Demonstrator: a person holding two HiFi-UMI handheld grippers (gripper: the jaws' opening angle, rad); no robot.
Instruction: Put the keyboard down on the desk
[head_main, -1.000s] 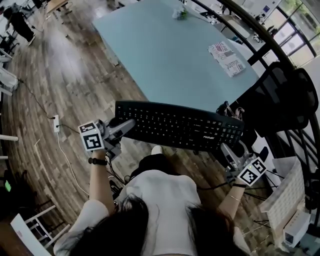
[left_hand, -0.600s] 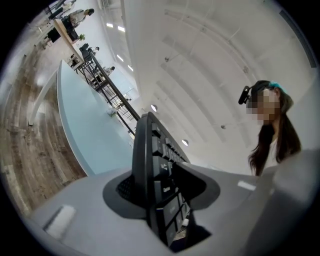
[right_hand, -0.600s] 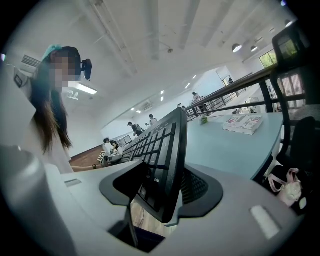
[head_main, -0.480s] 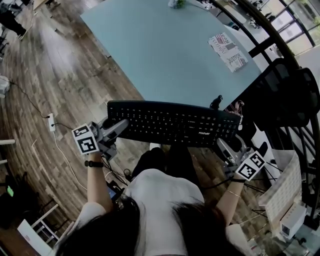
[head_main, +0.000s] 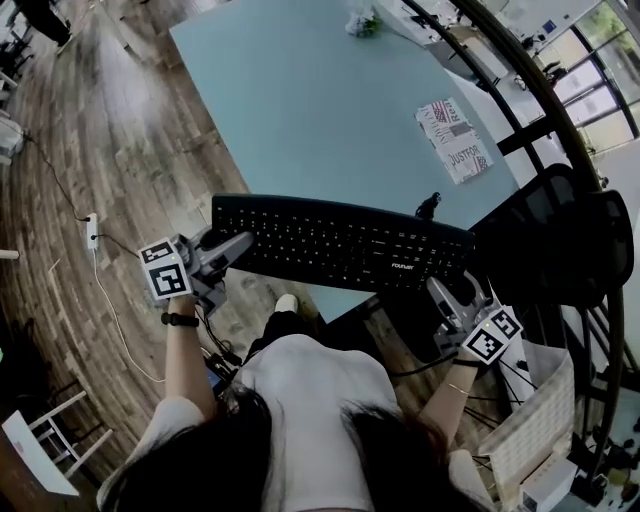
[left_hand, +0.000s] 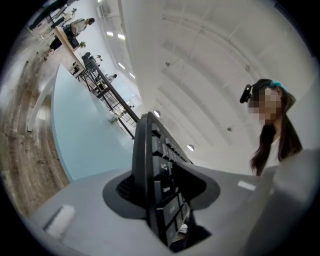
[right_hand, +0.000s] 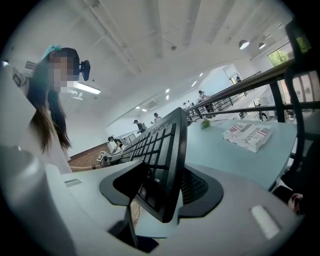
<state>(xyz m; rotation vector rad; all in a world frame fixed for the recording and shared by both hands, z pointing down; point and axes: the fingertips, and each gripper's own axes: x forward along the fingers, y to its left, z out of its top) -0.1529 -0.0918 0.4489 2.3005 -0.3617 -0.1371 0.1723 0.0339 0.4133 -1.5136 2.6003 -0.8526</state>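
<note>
The keyboard hangs level over the near edge of the desk. The left gripper is clamped on its left end and the right gripper on its right end. To land it well, I judge both hands should carry it over the bare top and lower together so it sits flat. It should stay clear of the packet at the far right, and the grip should loosen only once it rests.

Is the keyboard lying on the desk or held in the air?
In the air: the keyboard is clamped by the left hand-held gripper and right hand-held gripper, its left end over the floor.
</note>
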